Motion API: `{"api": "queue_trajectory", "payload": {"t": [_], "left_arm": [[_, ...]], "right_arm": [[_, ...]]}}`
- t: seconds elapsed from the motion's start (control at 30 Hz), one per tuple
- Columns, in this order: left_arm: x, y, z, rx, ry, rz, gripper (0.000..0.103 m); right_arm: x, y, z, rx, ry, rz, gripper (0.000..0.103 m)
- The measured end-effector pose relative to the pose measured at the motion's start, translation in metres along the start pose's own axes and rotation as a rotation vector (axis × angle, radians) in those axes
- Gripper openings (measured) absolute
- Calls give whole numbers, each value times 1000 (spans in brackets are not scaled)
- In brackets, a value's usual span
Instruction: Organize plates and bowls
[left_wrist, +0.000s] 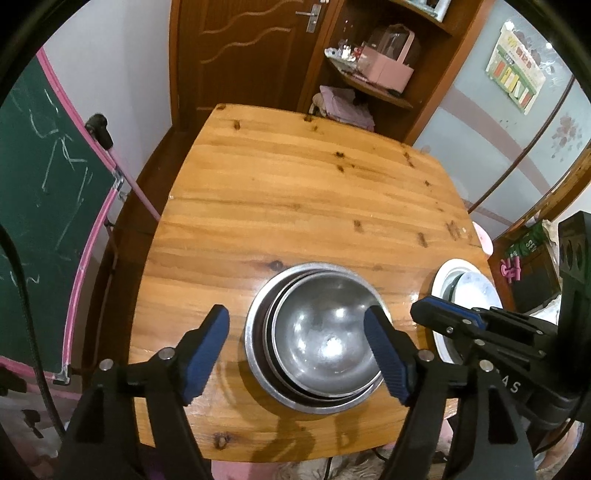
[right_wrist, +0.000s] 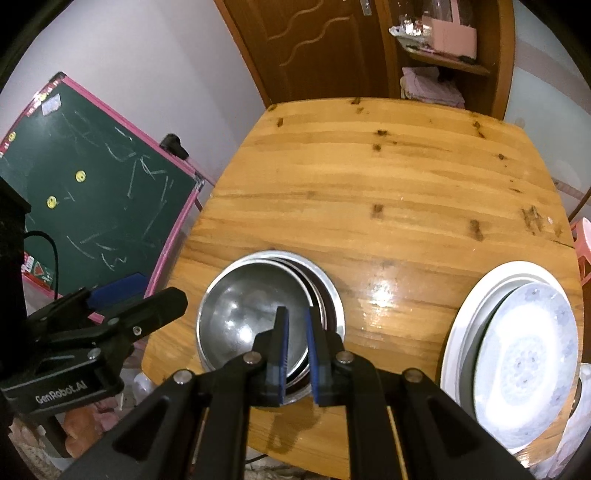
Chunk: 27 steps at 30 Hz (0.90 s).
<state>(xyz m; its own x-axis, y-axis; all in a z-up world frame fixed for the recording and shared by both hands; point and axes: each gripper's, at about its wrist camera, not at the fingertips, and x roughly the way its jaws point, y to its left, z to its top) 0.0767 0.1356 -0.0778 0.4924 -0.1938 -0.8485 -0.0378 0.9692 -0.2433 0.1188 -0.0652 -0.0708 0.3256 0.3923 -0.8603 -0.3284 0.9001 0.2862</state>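
Wooden planks, knotted and glossy, filled most of what we saw: a table (left_wrist: 295, 192) with a brown door and corner shelves behind it and a green chalkboard (right_wrist: 92, 192) leaning at the left.

At the near edge sat the nested steel bowls (left_wrist: 314, 332), three by our count, the smallest pushed off-centre against the near-right wall of the stack. To their right, well apart, lay the stacked plates (right_wrist: 517, 350): a blue-patterned plate (right_wrist: 528, 354) resting crooked on a larger white plate (right_wrist: 465, 306), with what looked like another rim between them.

Our left claw (left_wrist: 297, 345) hung over the bowls with its blue pads spread wide, one on each side of the stack, nothing pinched. Our right claw (right_wrist: 295, 347) had its pads drawn almost together with only a thin gap, and nothing was between them; from the right wrist view it lay over the bowls' near rim.

We judged the sorting nearly finished, bowls in one pile, plates in another.

The risks from here were plain to us. Both piles sat close to the table's near edge, and the plates seemed to overhang the near-right corner; a brush from either claw could tip them off. The tilted top plate could slide, and the off-centre bowl could rock and clatter if nudged.
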Motion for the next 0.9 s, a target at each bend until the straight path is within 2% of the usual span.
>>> {"api": "queue_trajectory", "payload": {"t": [0.13,0.23,0.3,0.37,0.57,0.67,0.9], "left_arm": [[-14,-2,8,12,-39,10,83],[-21,-3,14,15,-66,18,85],[-24,-3,15,14,-72,19,85],[-25,-2,16,11,-73,15,86],[-22,-3,15,32,-82,10,87],[-15,-3,11,50,-74,22,91],[20,6,3,28,23,32,91]], "right_arm": [[-18,-2,6,2,-53,-4,9],[-29,-3,11,5,-84,-4,13],[-37,-5,13,11,-115,-7,36],[-44,-6,14,11,-150,-10,45],[-46,-4,15,-1,-158,-1,46],[-38,-2,14,-17,-131,7,46],[-10,-3,6,-28,-57,-1,46]]}}
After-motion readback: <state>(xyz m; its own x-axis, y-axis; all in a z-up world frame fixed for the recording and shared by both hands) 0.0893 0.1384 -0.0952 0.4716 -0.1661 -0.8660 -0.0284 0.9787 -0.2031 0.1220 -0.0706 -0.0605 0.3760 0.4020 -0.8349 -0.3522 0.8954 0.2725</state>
